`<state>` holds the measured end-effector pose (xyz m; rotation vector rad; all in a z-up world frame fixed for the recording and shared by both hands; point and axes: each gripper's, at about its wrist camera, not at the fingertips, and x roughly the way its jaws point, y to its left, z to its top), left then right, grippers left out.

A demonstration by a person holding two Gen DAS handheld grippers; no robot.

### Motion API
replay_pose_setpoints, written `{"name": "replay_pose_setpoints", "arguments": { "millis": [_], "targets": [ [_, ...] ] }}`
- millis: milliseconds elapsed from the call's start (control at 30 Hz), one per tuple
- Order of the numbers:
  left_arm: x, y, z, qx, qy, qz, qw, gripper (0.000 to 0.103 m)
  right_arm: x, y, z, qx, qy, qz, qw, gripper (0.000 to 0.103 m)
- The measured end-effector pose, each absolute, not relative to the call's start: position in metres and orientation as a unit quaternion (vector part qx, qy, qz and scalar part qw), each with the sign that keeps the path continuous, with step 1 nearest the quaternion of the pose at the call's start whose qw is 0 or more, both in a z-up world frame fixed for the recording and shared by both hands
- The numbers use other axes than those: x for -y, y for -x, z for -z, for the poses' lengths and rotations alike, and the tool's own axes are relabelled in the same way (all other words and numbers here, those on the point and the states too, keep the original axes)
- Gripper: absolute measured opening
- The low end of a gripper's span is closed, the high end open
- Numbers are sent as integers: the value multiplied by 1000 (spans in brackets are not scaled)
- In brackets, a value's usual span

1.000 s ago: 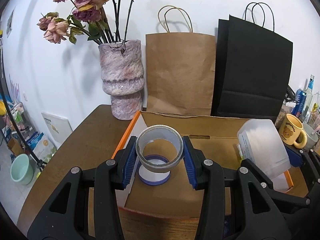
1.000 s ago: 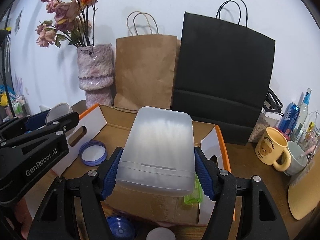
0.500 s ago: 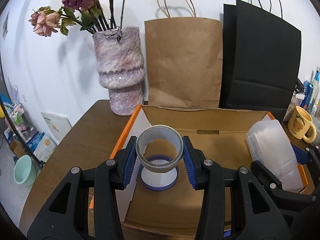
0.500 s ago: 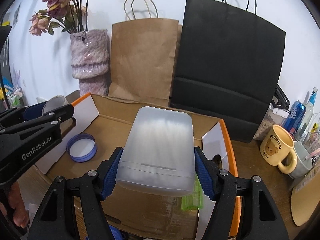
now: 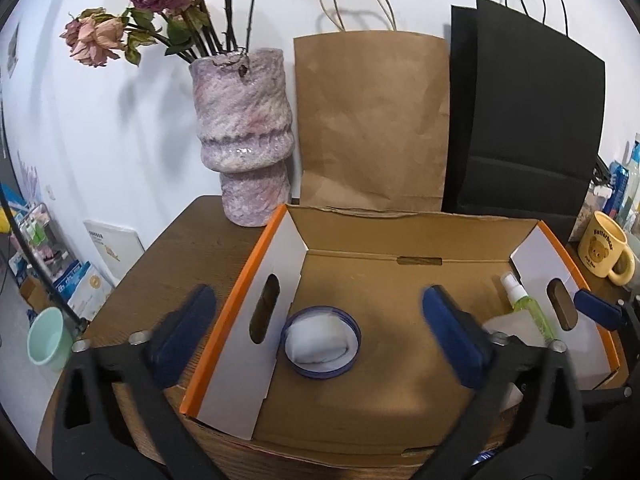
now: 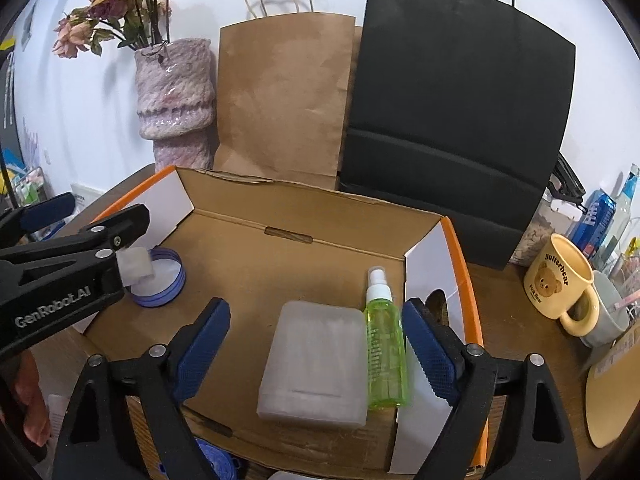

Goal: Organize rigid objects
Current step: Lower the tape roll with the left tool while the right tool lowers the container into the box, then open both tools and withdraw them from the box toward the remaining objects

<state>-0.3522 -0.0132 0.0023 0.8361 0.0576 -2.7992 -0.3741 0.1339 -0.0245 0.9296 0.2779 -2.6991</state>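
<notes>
A frosted case point(image 6: 314, 362) lies flat on the floor of the open box point(image 6: 452, 232), touching a green spray bottle point(image 6: 385, 344) on its right, while a blurred pale roll point(image 5: 318, 338) sits in a blue lid point(image 5: 322, 342) near the box's left wall. My right hand-held gripper point(image 6: 316, 356) and left hand-held gripper point(image 5: 320, 338) are both opening, pads clear and holding nothing, apparently letting the things rest in the box. Behind it on the bench point(image 5: 180, 248) stand a vase point(image 5: 244, 136) and bags.

Bright even light; fisheye edges; slight blur.
</notes>
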Motion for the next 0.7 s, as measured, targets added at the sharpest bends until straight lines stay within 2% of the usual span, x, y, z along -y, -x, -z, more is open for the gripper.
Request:
{"name": "replay_pose_setpoints", "arguments": {
  "millis": [700],
  "targets": [
    [16,348,-7,-25,-278,954,110,103,-138,367,17,-83,-310,937,139,92]
  ]
}}
